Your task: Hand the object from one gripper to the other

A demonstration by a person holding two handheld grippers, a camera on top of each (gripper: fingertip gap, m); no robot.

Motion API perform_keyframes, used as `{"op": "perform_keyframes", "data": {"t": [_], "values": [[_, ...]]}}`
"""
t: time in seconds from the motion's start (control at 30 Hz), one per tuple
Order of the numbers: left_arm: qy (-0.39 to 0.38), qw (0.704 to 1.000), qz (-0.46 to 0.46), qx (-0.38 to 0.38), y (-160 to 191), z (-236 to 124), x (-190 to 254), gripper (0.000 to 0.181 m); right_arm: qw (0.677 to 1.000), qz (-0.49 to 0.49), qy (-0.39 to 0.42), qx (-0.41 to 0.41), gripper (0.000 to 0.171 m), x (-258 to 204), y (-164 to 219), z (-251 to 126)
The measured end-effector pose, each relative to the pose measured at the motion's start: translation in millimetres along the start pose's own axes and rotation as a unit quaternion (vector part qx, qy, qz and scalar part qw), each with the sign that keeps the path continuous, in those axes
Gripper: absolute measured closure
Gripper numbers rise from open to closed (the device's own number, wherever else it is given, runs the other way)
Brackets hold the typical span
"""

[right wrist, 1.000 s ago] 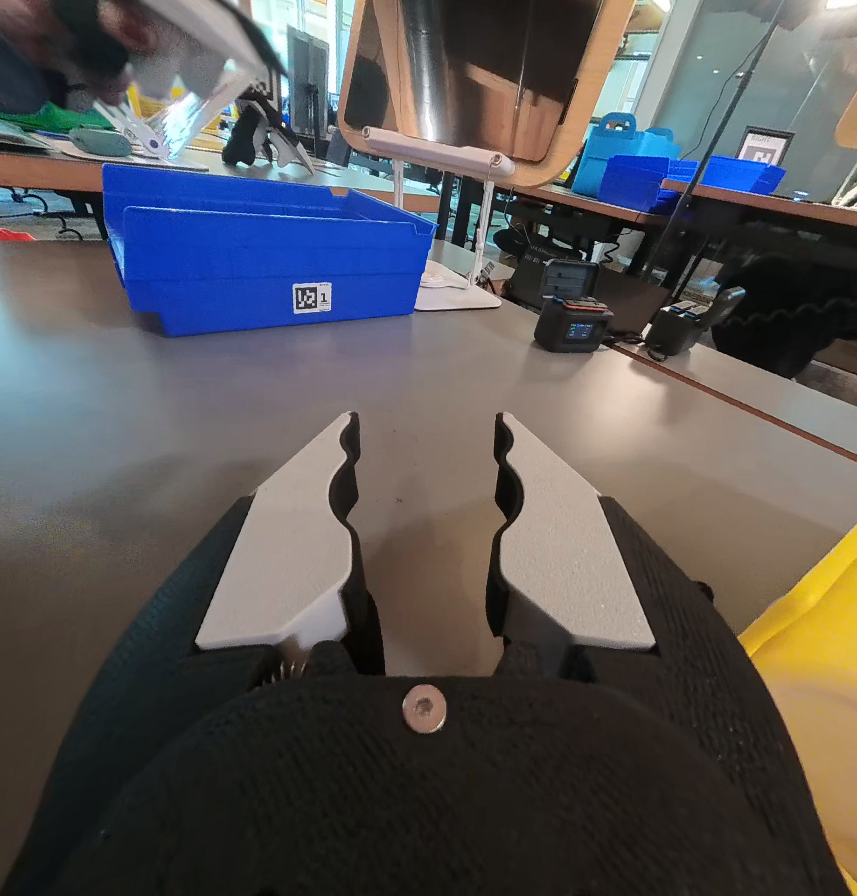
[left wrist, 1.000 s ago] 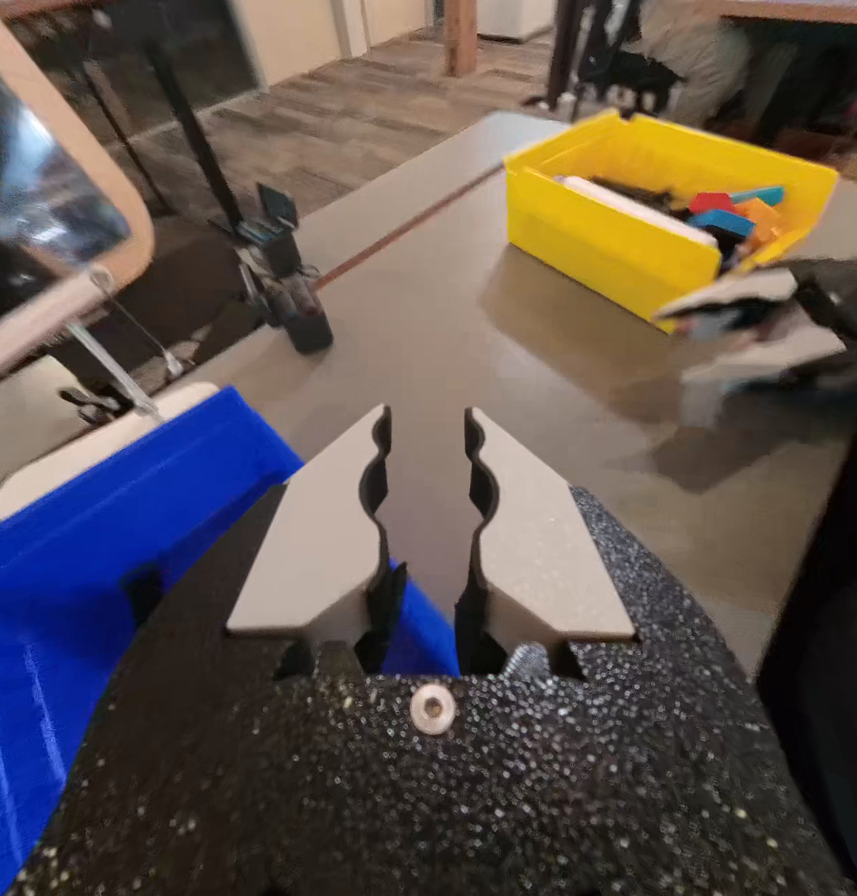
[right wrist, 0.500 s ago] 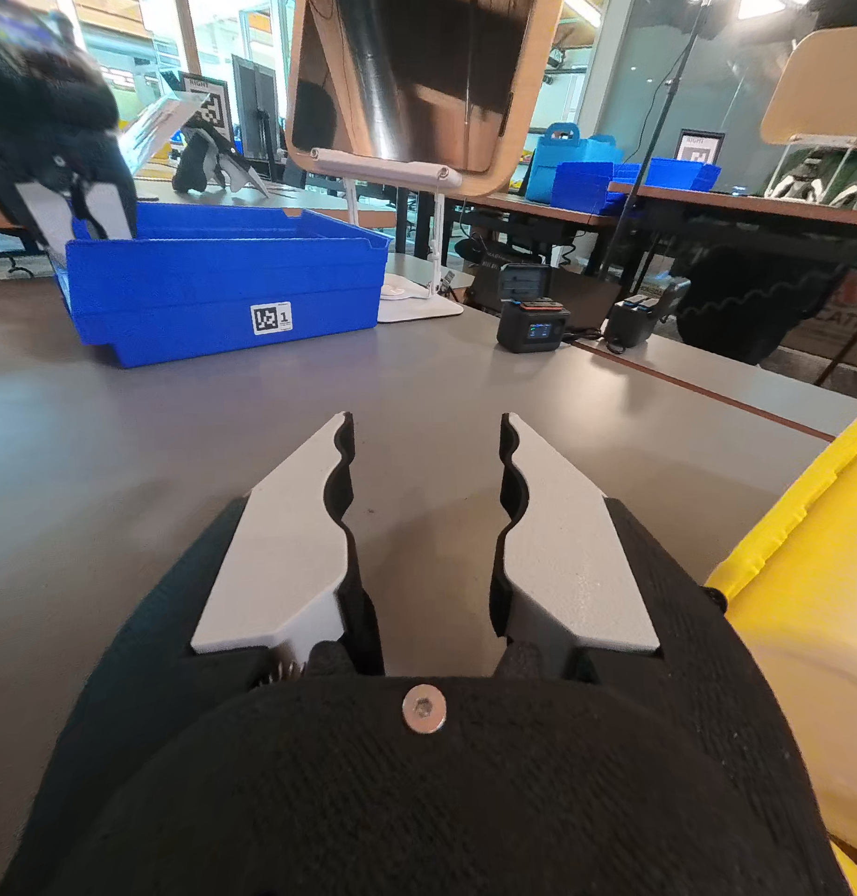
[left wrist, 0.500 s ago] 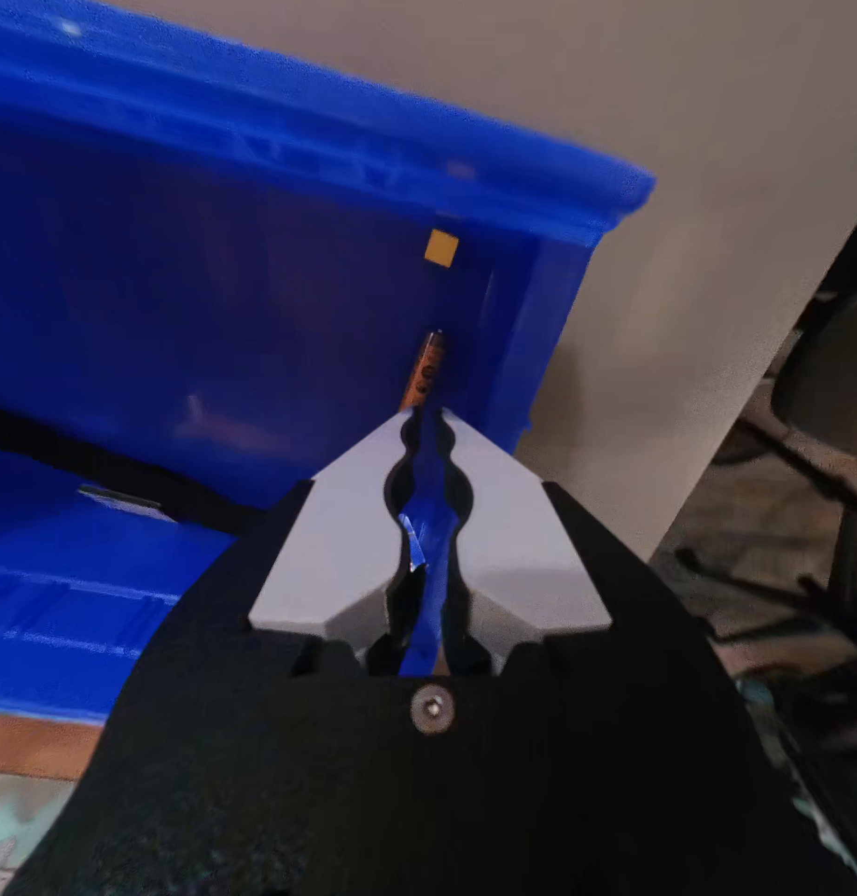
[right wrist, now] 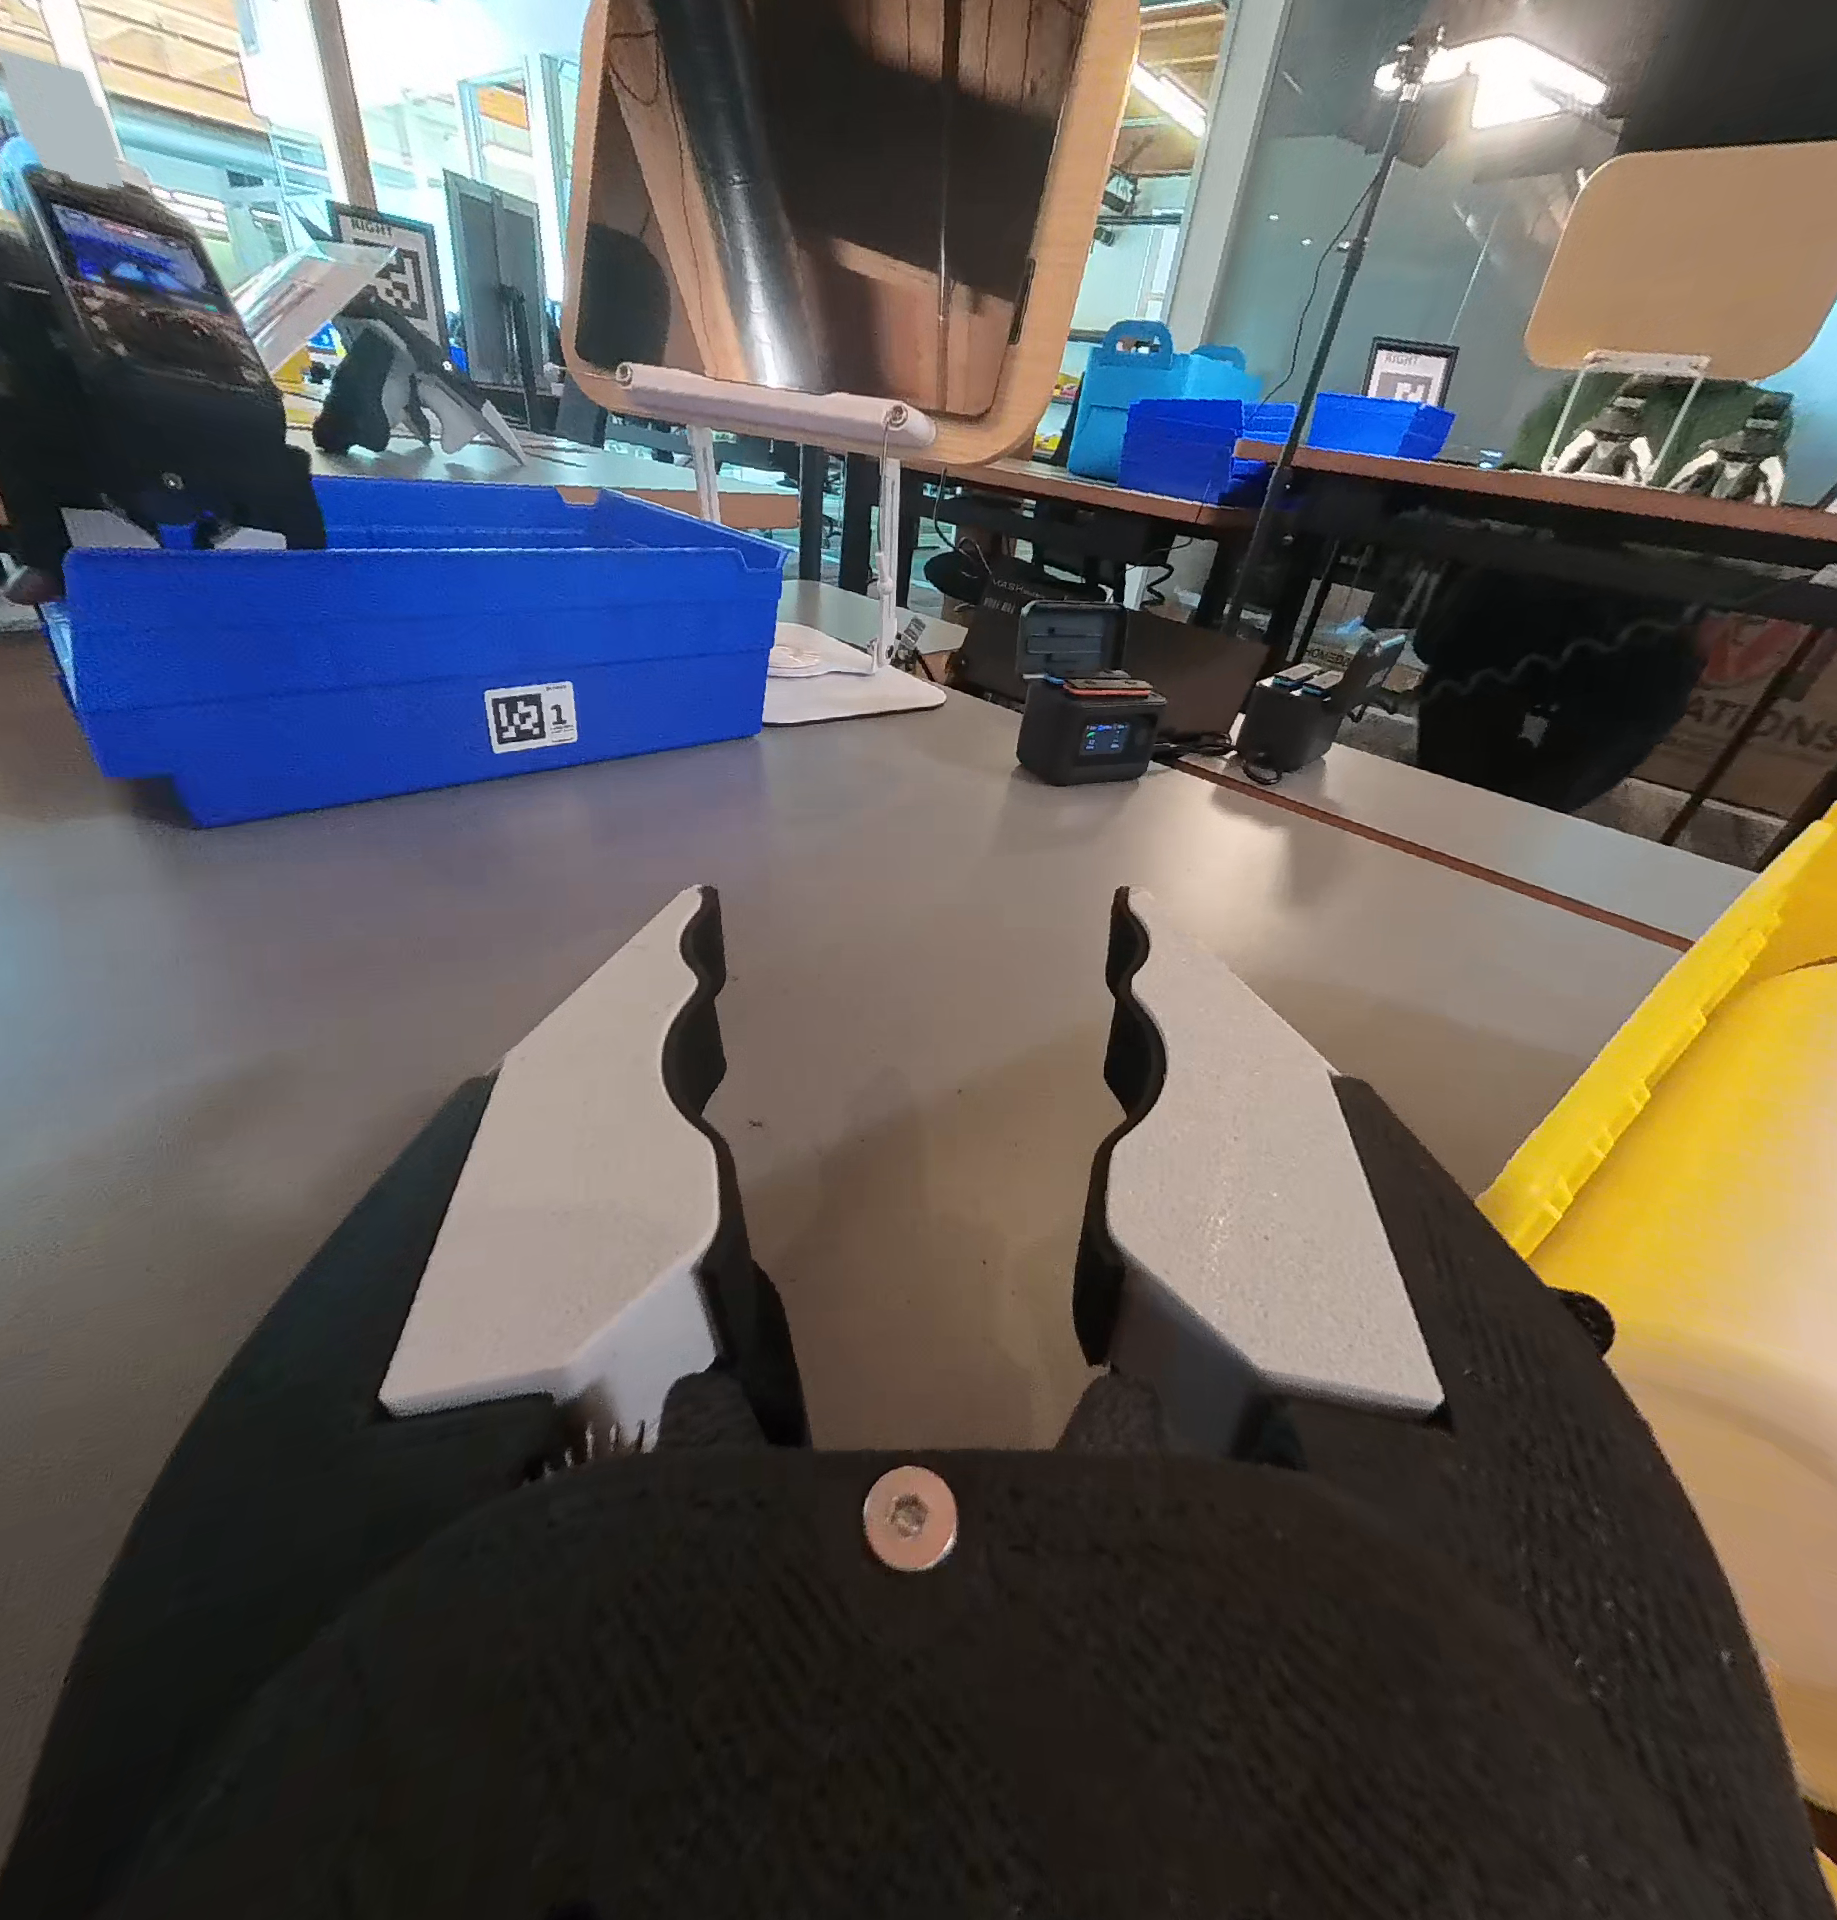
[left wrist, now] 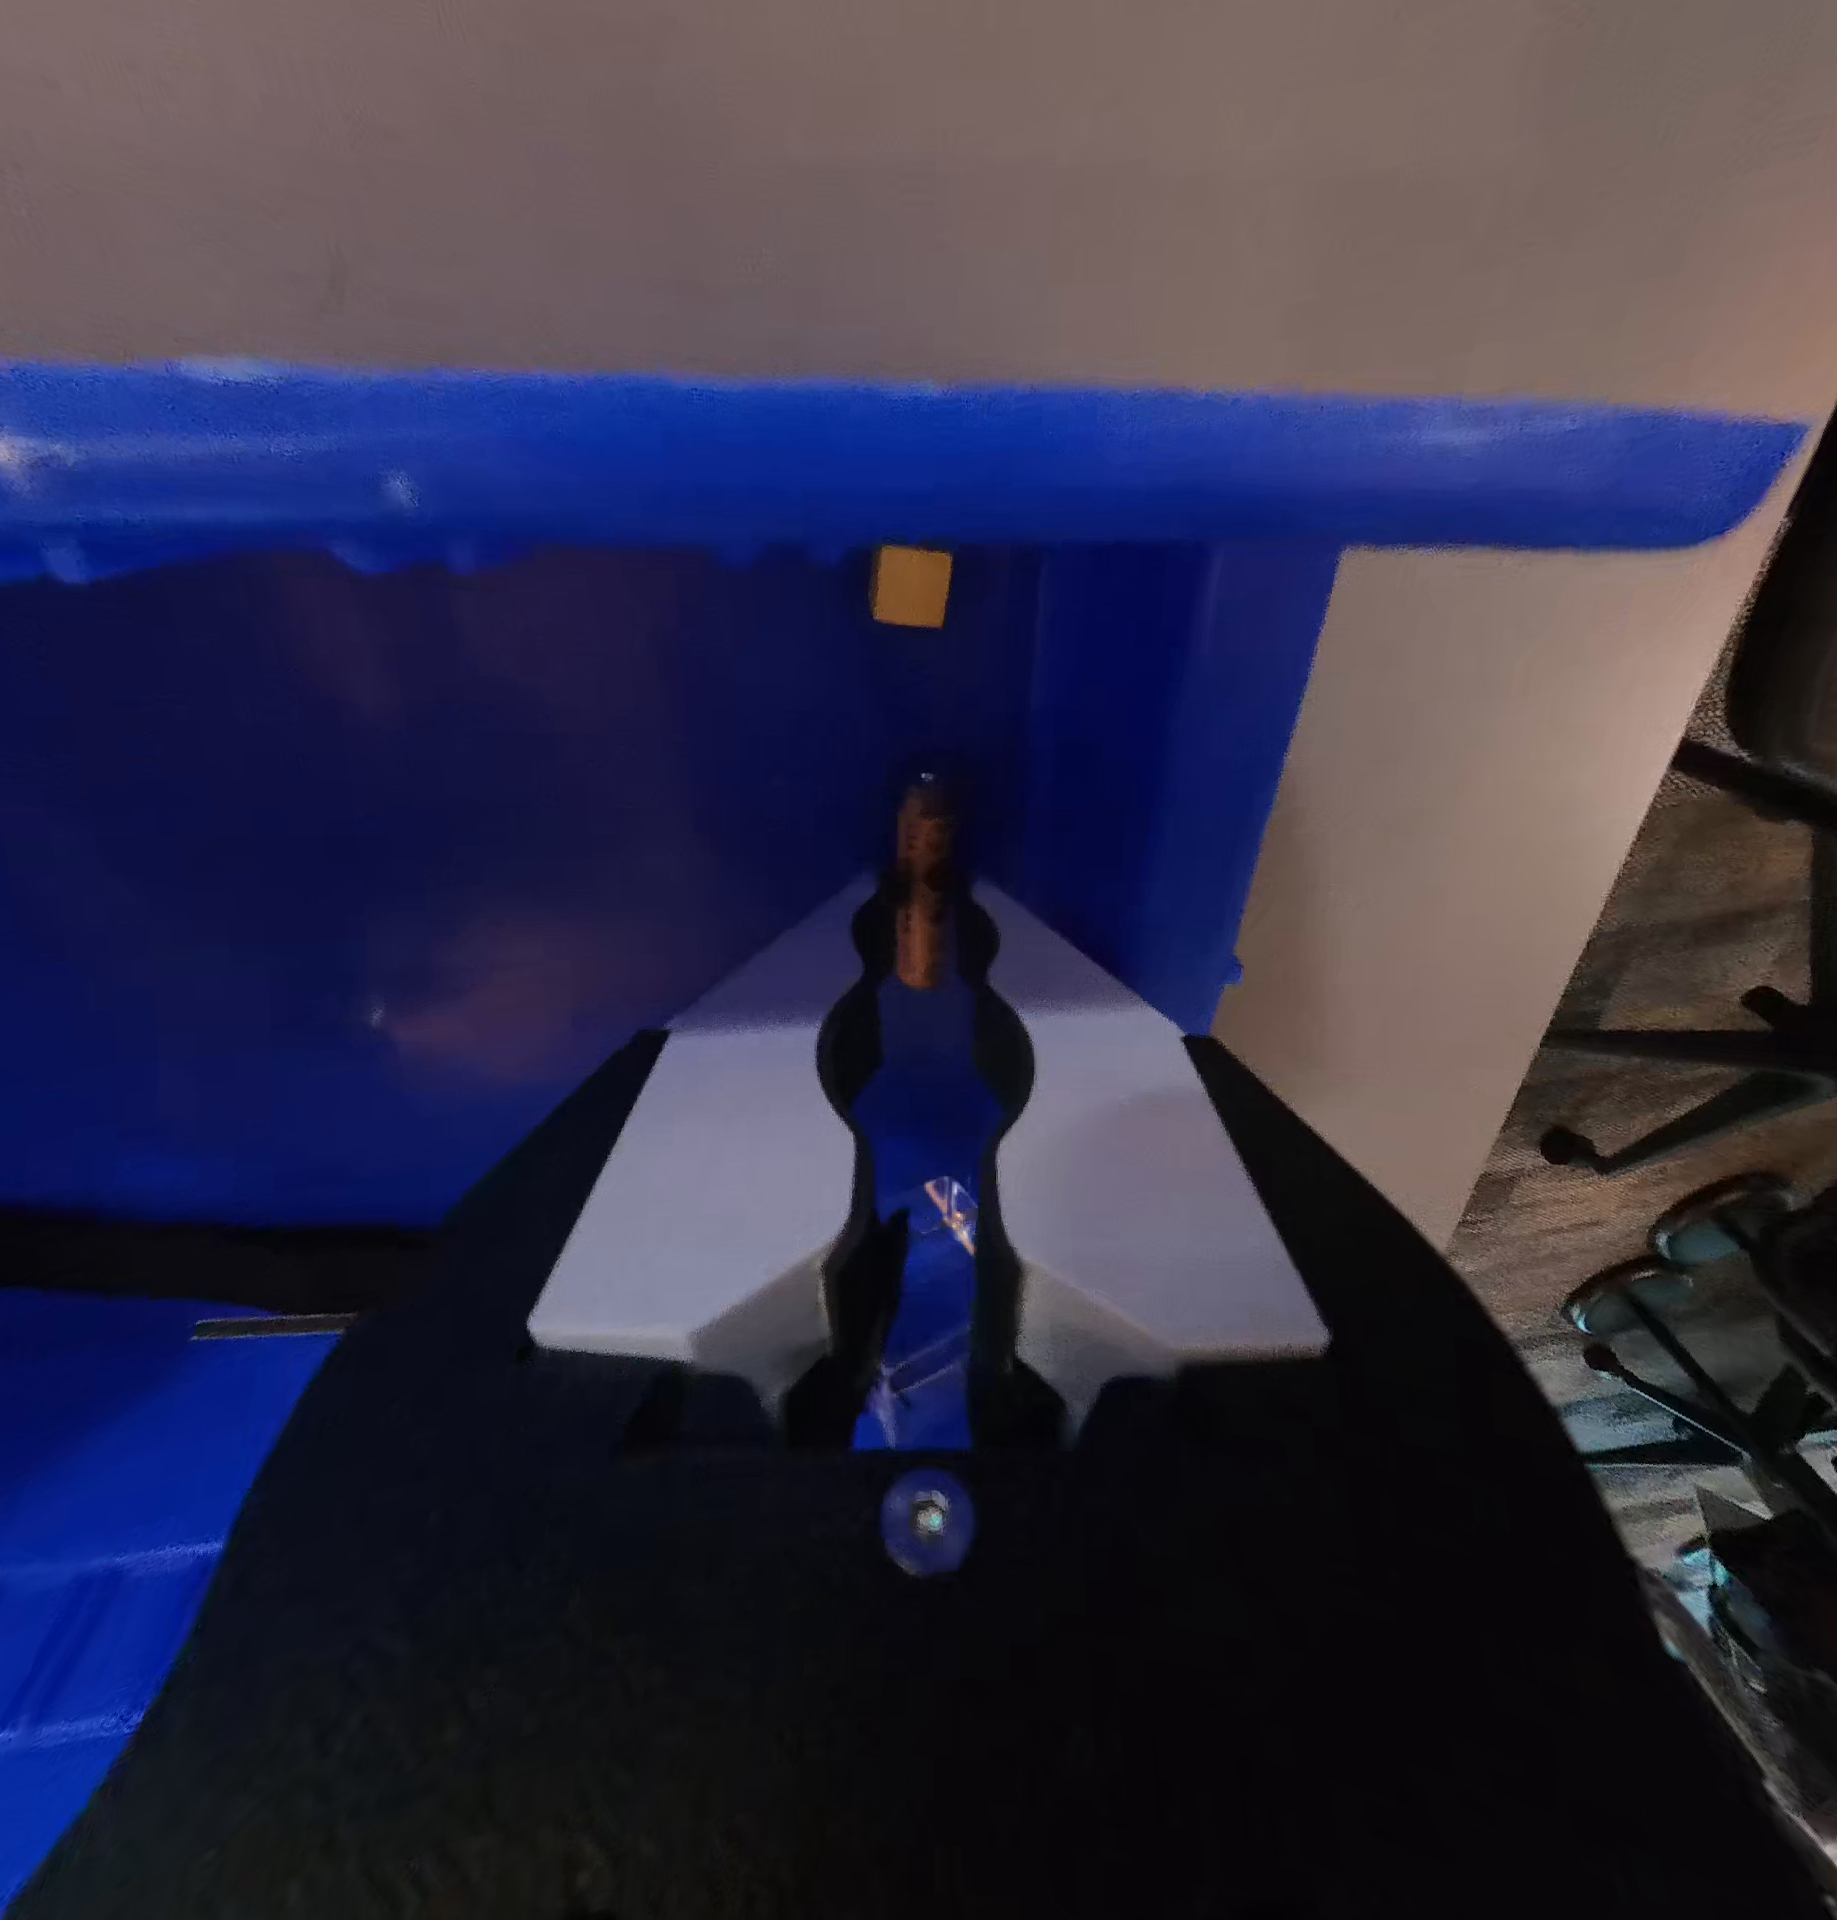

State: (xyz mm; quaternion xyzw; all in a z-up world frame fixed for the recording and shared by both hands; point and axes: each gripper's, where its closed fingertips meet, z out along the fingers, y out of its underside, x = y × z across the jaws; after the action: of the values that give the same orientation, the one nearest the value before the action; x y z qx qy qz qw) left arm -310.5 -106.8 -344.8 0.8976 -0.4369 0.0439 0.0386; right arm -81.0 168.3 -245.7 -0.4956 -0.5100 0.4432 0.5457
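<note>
Left wrist view, left tool (left wrist: 924, 894) nearly closed around battery (left wrist: 922, 883); right tool (right wrist: 914, 914) wide open

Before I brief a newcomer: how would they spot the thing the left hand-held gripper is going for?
Find the blue bin on the grey table. In its inner corner lies a slim copper-coloured battery, between the left hand-held gripper tips. The only neighbour, a small yellow square, is flat.

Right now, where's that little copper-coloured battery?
In the left wrist view, the battery lies in the right-hand corner of the blue bin, below a small yellow square, its near end between the tips of the left gripper.
</note>
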Motion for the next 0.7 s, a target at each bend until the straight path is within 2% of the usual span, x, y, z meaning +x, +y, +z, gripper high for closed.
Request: {"op": "perform_keyframes", "data": {"t": [0.2, 0.3, 0.37, 0.47, 0.57, 0.63, 0.7], "values": [[-0.060, 0.998, 0.029, -0.013, 4.6, -0.1, -10.0, 0.173, 1.000, 0.005, -0.009, -0.001, 0.100, -1.3, 0.3, 0.4], [-0.134, 0.990, 0.014, -0.031, 16.2, -8.5, -29.6, 0.173, 1.000, 0.006, -0.012, -0.003, 0.103, -1.9, 0.8, 0.9], [-0.195, 0.981, -0.017, 0.002, 14.3, -27.7, -44.6, 0.173, 1.000, 0.001, -0.016, -0.005, 0.105, -4.1, 1.1, 1.2], [-0.293, 0.946, -0.081, 0.110, -5.6, -75.7, -61.2, 0.173, 1.000, -0.010, -0.028, -0.004, 0.108, -9.7, 0.7, 0.8], [-0.355, 0.886, -0.125, 0.271, -52.6, -136.5, -60.4, 0.173, 0.999, -0.025, -0.047, 0.002, 0.110, -19.5, -1.2, -0.5], [-0.330, 0.853, -0.134, 0.382, -98.6, -165.9, -44.7, 0.173, 0.997, -0.035, -0.065, 0.009, 0.110, -29.2, -3.2, -2.2], [-0.261, 0.831, -0.130, 0.473, -150.6, -179.2, -23.1, 0.173, 0.994, -0.058, -0.095, 0.021, 0.110, -42.7, -7.6, -6.3]]}}
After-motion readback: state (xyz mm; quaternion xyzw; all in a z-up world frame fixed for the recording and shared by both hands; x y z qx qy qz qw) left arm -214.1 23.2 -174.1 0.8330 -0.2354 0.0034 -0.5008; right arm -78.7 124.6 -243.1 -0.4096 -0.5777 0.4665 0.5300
